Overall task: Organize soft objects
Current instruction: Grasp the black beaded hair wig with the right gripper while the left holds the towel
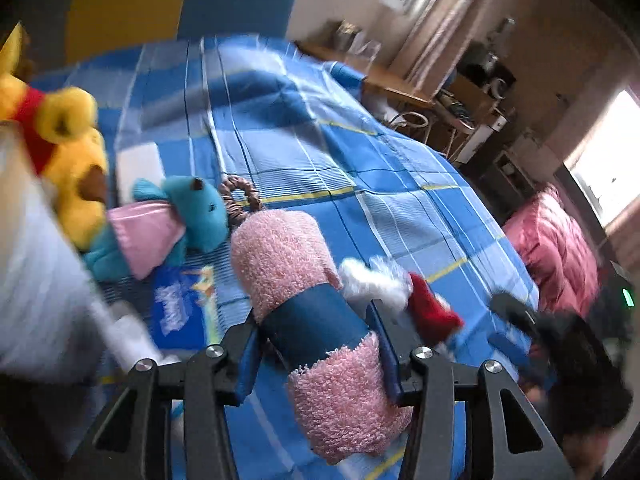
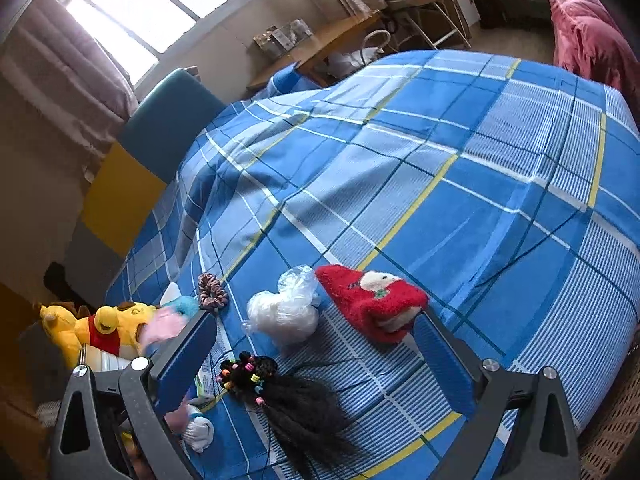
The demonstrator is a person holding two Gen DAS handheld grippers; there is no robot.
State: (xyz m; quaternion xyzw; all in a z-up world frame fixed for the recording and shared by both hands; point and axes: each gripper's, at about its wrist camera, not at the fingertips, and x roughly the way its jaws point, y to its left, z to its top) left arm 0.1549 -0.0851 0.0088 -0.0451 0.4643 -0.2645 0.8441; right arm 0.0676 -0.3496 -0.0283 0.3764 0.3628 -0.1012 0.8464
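My left gripper (image 1: 320, 344) is shut on a rolled pink fluffy towel with a dark blue band (image 1: 308, 292), held above the blue plaid bed (image 1: 360, 168). A teal plush in a pink dress (image 1: 176, 220), a yellow bear plush (image 1: 68, 156) and a brown scrunchie (image 1: 240, 200) lie to its left. My right gripper (image 2: 316, 356) is open over the bed, above a black wig with coloured ties (image 2: 288, 396). A red fuzzy sock (image 2: 376, 300), a clear plastic bag of white stuff (image 2: 284, 308) and the scrunchie (image 2: 212, 290) lie ahead of it.
A blue tissue pack (image 1: 184, 304) and a white glove (image 2: 198, 432) lie near the bed's near edge. A blue and yellow headboard (image 2: 140, 160) stands at the left. A pink quilt (image 2: 588, 24), a wooden desk (image 2: 320, 44) and chairs stand beyond the bed.
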